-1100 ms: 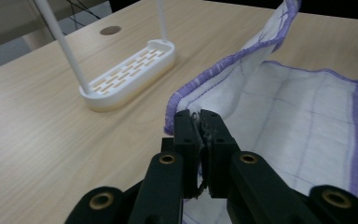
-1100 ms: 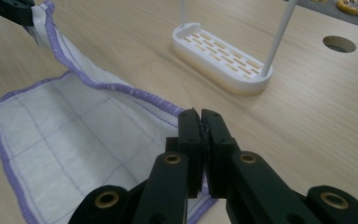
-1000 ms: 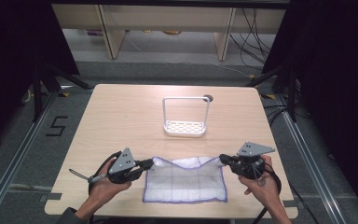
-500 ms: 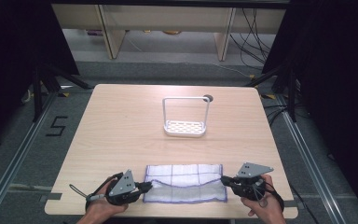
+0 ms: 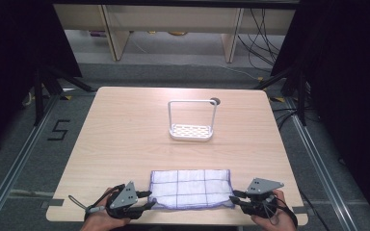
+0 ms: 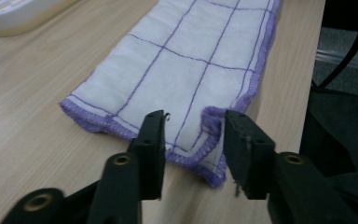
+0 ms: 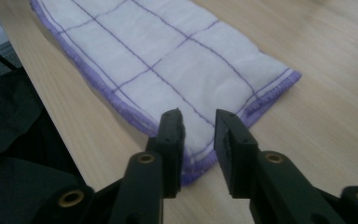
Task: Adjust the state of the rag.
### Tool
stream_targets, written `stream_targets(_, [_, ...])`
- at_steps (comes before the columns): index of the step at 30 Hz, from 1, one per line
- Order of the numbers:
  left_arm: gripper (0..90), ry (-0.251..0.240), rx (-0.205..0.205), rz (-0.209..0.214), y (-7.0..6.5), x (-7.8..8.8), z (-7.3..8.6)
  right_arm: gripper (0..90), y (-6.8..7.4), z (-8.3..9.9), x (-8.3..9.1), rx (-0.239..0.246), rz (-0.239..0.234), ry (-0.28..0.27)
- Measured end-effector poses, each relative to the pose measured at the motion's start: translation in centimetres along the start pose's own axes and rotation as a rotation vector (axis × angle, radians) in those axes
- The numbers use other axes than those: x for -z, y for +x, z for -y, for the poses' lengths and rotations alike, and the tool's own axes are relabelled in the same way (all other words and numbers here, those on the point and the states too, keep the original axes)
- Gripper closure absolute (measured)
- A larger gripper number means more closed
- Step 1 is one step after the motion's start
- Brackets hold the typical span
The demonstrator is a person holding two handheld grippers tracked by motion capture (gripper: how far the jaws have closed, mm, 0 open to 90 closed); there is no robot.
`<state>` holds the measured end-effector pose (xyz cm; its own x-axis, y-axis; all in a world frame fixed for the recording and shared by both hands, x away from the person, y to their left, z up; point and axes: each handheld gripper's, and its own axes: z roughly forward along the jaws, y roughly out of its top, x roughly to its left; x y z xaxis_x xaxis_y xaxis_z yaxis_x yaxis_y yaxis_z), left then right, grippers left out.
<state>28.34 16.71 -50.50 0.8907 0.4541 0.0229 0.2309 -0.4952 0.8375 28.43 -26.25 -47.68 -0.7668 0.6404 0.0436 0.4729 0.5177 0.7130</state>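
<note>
A white cloth (image 5: 191,188) with purple grid lines and a purple hem lies folded flat near the table's front edge. My left gripper (image 5: 147,199) is at its near left corner and my right gripper (image 5: 236,197) at its near right corner. In the left gripper view the jaws of the left gripper (image 6: 193,135) have just been opening; the cloth (image 6: 191,60) has a curled corner in the gap, unpinched. In the right gripper view the right gripper (image 7: 198,135) has also just been opening, over the hem of the cloth (image 7: 168,60).
A white rack (image 5: 191,131) with a tall wire handle stands at the middle of the wooden table (image 5: 125,125), its base showing as the rack (image 6: 18,14) in the left gripper view. A round hole (image 5: 215,101) is behind it. The table's front edge runs just under both hands.
Both grippers came down and toward the person, drawing the cloth's far edge over onto its near edge. The cloth now lies folded to half its depth, and both pairs of jaws have let go.
</note>
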Motion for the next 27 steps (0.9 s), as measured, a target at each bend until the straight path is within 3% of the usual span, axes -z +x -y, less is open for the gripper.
stream_targets(1, [48.6, -0.032, 0.017, 0.01, 0.3, 0.7, -0.1, 63.3, 0.1, -0.2, 0.3, -0.006, 0.002, -0.022])
stream_targets(4, [47.5, -0.13, 0.09, -0.036, 1.1, 1.7, -1.1, 57.9, 0.3, -0.8, 1.1, -0.043, 0.067, -0.065])
stream_targets(5, [46.5, -0.13, 0.09, -0.036, 1.1, 1.7, -1.1, 57.9, 0.3, -0.8, 1.1, -0.043, 0.067, -0.065])
stream_targets(7, [45.3, -0.123, 0.133, -0.095, 2.8, 1.3, -2.2, 51.0, 0.0, -1.7, 1.0, -0.073, 0.156, -0.058])
stream_targets(9, [44.9, -0.114, 0.141, -0.109, 3.2, 1.0, -2.4, 49.7, -0.1, -1.8, 0.7, -0.091, 0.165, -0.041])
stream_targets(11, [44.0, -0.065, 0.177, -0.134, 4.9, -0.8, -3.1, 45.0, -0.1, -2.0, -0.6, -0.115, 0.175, 0.004])
stream_targets(12, [43.5, -0.065, 0.177, -0.134, 4.9, -0.8, -3.1, 45.0, -0.1, -2.0, -0.6, -0.115, 0.175, 0.004])
stream_targets(13, [43.3, -0.044, 0.196, -0.136, 5.6, -2.2, -3.3, 43.8, 0.2, -1.7, -1.4, -0.144, 0.169, 0.053])
stream_targets(15, [43.3, -0.012, 0.192, -0.129, 6.1, -3.5, -3.3, 42.5, 0.2, -1.3, -1.7, -0.128, 0.17, 0.075])
stream_targets(18, [43.3, 0.022, 0.18, -0.125, 6.5, -4.8, -3.2, 41.4, 0.4, -1.0, -1.7, -0.148, 0.178, 0.088])
stream_targets(19, [43.5, 0.033, 0.175, -0.115, 6.6, -5.0, -3.2, 41.5, 0.4, -0.9, -1.6, -0.122, 0.192, 0.089])
stream_targets(20, [43.5, 0.065, 0.141, -0.118, 6.7, -5.2, -3.1, 41.3, 0.4, -0.8, -1.6, -0.115, 0.193, 0.095])
stream_targets(21, [43.5, 0.083, 0.126, -0.139, 6.7, -5.3, -2.9, 41.1, 0.5, -0.7, -1.7, -0.117, 0.198, 0.098])
stream_targets(27, [45.8, 0.135, 0.079, -0.137, 6.5, -5.5, -1.9, 40.9, 1.0, -0.1, -2.6, -0.068, 0.22, 0.174])
